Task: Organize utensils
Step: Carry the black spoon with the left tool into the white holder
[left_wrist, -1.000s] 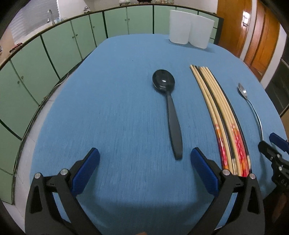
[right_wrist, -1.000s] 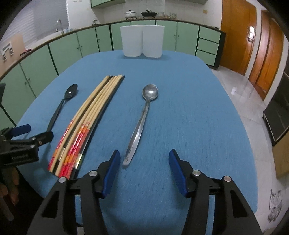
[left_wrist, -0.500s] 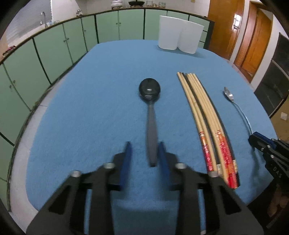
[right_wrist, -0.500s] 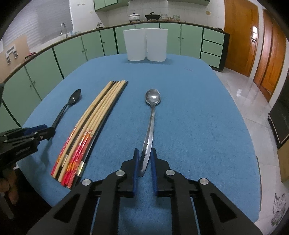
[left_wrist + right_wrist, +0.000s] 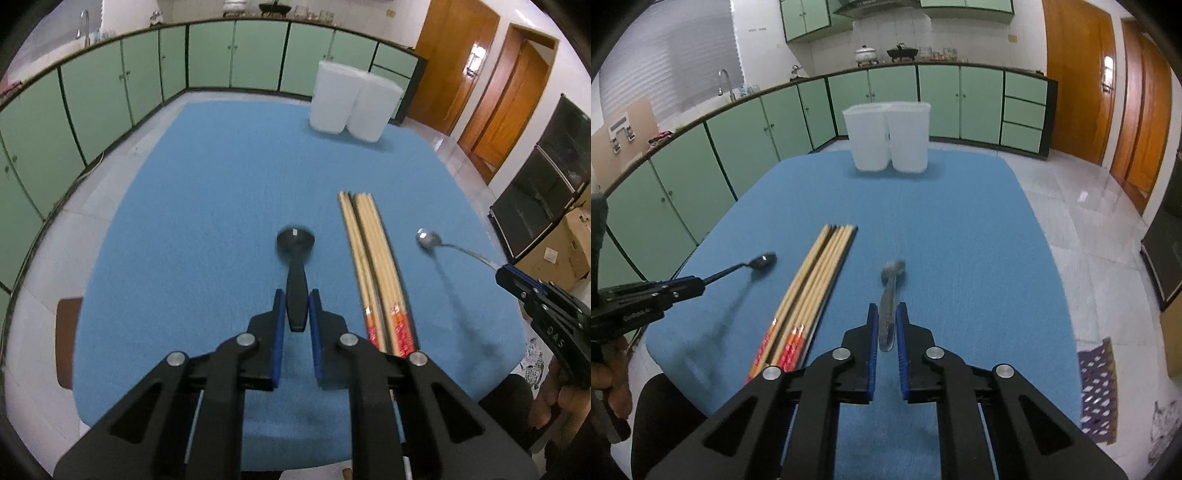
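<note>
Left wrist view: left gripper (image 5: pixel 296 301) is clamped on the handle of the black spoon (image 5: pixel 296 258), raised off the blue table (image 5: pixel 207 206). Right gripper (image 5: pixel 887 317) likewise grips the metal spoon (image 5: pixel 891 295), also lifted. Chopsticks (image 5: pixel 373 258) lie between both tools; two white containers (image 5: pixel 888 138) stand well beyond the fingertips.

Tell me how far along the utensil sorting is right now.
Nothing visibly sorted yet. In hand: the left gripper is shut on the black spoon, the right gripper on the metal spoon, both lifted. Left: the chopsticks lie on the table, and the white containers await.
</note>
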Available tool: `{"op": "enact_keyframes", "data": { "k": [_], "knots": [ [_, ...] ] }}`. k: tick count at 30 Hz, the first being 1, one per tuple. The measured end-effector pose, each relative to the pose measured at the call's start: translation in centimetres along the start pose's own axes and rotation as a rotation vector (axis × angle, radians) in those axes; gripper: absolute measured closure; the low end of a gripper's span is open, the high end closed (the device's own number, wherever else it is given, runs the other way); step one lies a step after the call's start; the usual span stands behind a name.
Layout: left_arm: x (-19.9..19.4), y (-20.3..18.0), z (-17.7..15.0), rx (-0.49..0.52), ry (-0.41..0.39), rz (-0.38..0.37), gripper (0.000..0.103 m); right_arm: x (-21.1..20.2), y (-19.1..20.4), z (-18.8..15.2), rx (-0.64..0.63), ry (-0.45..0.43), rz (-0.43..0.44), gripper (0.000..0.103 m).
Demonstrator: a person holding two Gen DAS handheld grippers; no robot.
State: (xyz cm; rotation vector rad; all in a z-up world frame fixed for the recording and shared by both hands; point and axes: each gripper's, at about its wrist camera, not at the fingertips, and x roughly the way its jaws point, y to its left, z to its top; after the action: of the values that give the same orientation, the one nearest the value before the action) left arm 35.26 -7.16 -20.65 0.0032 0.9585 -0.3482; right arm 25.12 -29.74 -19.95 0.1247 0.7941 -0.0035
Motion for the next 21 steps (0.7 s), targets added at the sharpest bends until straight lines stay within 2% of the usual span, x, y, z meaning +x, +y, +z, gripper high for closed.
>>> {"op": "enact_keyframes", "data": {
  "k": [8, 21],
  "knots": [
    [-1.4, -0.4, 3.4, 0.043, -0.001, -0.034, 0.091, -0.7, 0.6, 3.9, -0.064, 0.007, 0.0, 0.094],
    [-5.0, -1.2, 7.6, 0.112, -0.006, -0.076, 0.091, -2.1, -0.4, 7.4, -0.053, 0.045, 0.06, 0.101]
  ]
}}
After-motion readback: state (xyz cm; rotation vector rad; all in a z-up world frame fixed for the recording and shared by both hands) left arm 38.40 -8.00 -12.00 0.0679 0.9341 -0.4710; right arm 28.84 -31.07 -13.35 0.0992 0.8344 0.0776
